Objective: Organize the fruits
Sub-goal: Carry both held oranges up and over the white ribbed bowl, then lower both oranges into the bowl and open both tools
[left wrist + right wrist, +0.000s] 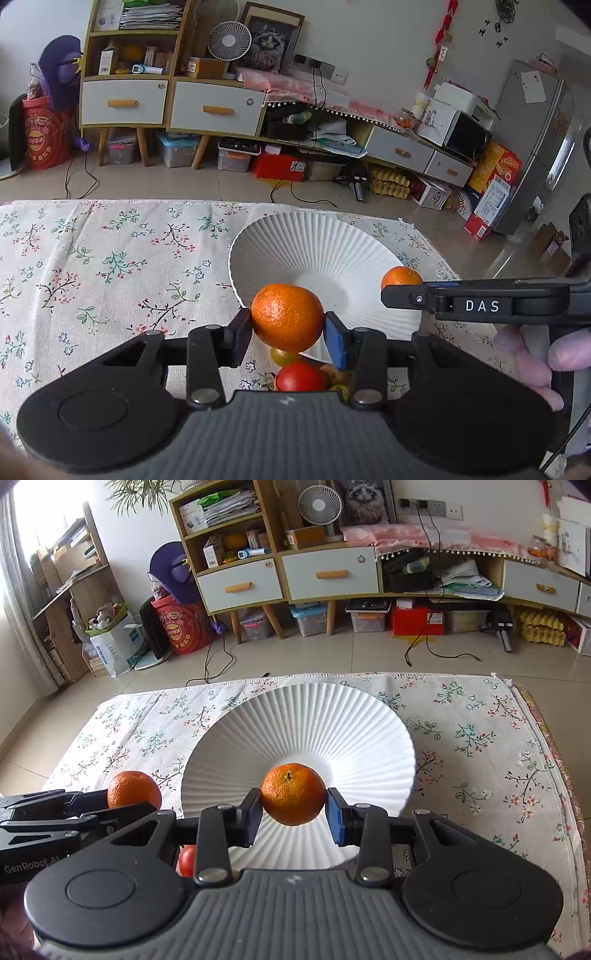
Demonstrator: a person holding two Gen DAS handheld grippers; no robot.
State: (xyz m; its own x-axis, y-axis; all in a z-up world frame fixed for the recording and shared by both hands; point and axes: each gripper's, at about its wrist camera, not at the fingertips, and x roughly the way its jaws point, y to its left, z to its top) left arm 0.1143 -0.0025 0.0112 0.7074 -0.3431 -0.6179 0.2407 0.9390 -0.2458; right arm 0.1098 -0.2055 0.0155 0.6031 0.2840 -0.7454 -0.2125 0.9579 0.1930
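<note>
Both grippers squeeze an orange each. Left gripper point(287, 328) pinches one orange point(287, 317) over the near edge of the white plate point(295, 240). Right gripper point(293, 806) pinches another orange point(293, 794) above the plate's middle. A red tomato point(300, 376) sits below.

surface: table under a floral tablecloth point(480, 738) | on cloth: white ribbed plate point(295, 716) mid-table | red tomato point(300, 376) and small yellowish fruit point(282, 356) beside plate's near rim
</note>
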